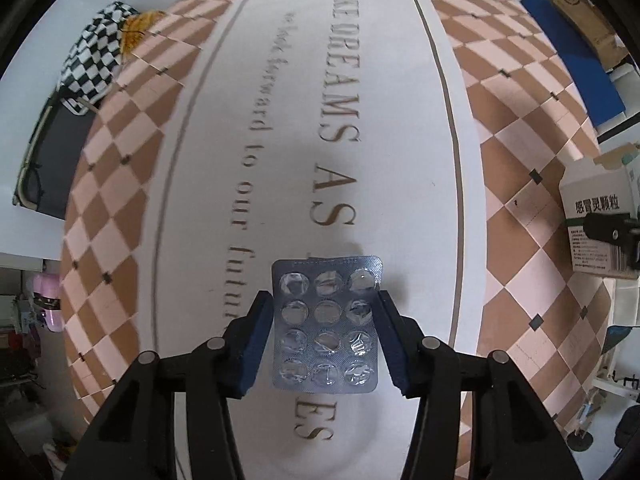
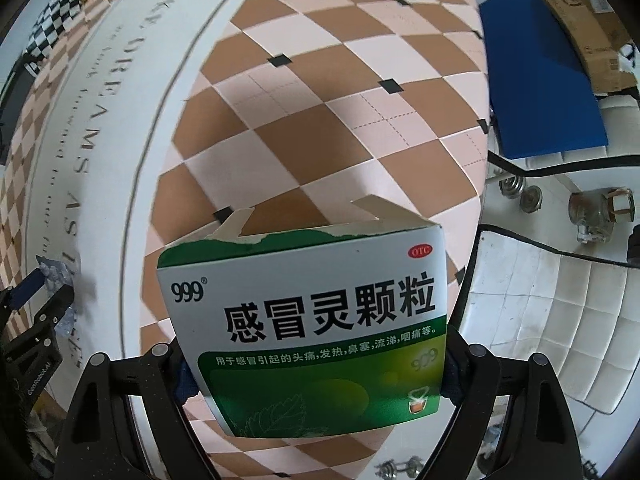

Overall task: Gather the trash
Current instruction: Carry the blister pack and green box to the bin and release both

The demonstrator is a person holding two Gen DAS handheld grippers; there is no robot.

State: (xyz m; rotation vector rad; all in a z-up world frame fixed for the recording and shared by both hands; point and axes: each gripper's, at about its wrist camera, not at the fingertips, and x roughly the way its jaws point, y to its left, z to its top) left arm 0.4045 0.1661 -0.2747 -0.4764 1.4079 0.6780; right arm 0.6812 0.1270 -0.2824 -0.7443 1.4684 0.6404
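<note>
- Silver foil blister pack (image 1: 325, 325), twelve pockets, all looking pressed out and empty: sits between the blue pads of the left gripper (image 1: 325, 338), whose jaws stand narrowed with both pads on the pack's long edges. Judged lifted off the white-centred tablecloth with brown and pink checks (image 1: 400, 120); a soft shadow lies beneath it.
- White and green cardboard medicine box with torn-open top flaps (image 2: 308, 312): clamped across its width by the right gripper (image 2: 316, 376), jaws spread wide, pads largely hidden behind the box's sides. Held above the checked part of the cloth.
- Status: two pieces of trash in hand, one per gripper. Pick-up appears done for both.
- Outstanding: drop-off. No bin or bag is clearly identifiable in either view.
- Other litter on the table: none visible; the cloth shows only a black-and-white checked fabric item (image 1: 96, 52) at its far left edge.
</note>
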